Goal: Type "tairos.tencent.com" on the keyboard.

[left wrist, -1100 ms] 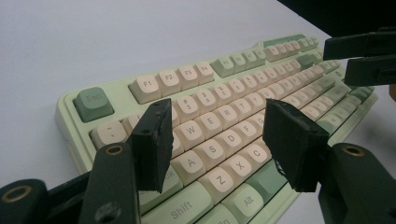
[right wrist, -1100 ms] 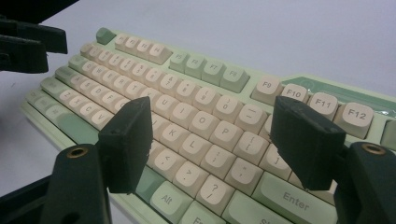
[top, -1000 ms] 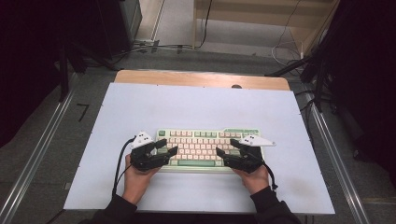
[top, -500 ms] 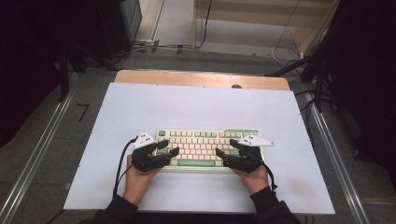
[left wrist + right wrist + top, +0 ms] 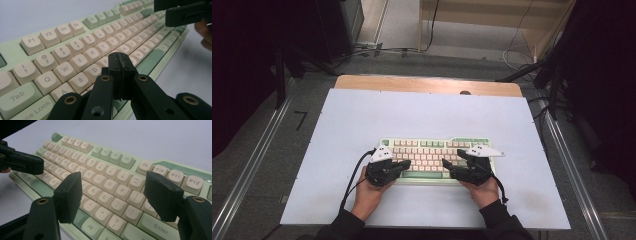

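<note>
**Left jaws closed over the keyboard's home row**

The left hand-held gripper (image 5: 119, 65) is seen with its jaws pressed together, nothing between them; they have just been closing, where a second ago they stood spread. The joined tip is poised over the letter keys near D and F of the mint-green mechanical keyboard (image 5: 432, 150), though contact with a key cannot be made out. The right hand-held gripper (image 5: 113, 195) is held with its jaws spread wide above the keys around K and L, gripping nothing. The keyboard lies near the front middle of the white worktop (image 5: 362, 115), between both hands.

The step in hand is judged to be key pressing with the closed left tip. A short, straight push onto a single key would be called for next, with neighbouring keys avoided. Otherwise, both hands and the keyboard appear unmoved since the earlier frames.
</note>
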{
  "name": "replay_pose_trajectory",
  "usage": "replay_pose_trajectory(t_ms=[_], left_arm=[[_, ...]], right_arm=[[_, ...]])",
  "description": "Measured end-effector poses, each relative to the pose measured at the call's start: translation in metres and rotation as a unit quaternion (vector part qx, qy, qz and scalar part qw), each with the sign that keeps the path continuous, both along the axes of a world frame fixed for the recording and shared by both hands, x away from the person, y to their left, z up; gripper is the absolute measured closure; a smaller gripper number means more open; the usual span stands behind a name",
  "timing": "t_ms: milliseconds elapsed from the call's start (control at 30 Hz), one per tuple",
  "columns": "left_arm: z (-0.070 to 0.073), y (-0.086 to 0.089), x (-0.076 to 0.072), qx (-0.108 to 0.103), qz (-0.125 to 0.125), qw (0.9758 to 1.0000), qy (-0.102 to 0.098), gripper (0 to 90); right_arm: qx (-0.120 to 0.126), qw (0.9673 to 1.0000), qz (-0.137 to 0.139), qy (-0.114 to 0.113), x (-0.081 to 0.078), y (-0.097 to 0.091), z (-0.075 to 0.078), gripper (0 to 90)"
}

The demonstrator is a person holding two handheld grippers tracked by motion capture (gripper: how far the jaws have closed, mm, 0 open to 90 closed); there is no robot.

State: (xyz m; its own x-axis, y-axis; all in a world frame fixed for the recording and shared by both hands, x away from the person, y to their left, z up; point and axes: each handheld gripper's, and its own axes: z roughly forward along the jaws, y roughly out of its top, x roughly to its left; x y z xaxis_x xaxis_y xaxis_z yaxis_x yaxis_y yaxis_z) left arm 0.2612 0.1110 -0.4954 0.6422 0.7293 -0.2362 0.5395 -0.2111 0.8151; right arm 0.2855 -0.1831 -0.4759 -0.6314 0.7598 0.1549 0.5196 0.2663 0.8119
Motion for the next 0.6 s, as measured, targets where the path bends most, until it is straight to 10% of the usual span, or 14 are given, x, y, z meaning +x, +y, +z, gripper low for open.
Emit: replay_pose_trajectory(t_ms=[500, 600], left_arm=[[-0.0041, -0.0078, 0.0069, 0.016, -0.003, 0.9996, 0.024, 90.0], [0.0015, -0.004, 0.0049, -0.016, -0.007, 0.9997, 0.019, 77.9]], right_arm=[[-0.002, 1.0, 0.002, 0.002, 0.0005, 0.0013, -0.0009, 29.3], [0.0, 1.0, 0.001, 0.003, -0.0001, 0.0009, -0.0004, 29.3]])
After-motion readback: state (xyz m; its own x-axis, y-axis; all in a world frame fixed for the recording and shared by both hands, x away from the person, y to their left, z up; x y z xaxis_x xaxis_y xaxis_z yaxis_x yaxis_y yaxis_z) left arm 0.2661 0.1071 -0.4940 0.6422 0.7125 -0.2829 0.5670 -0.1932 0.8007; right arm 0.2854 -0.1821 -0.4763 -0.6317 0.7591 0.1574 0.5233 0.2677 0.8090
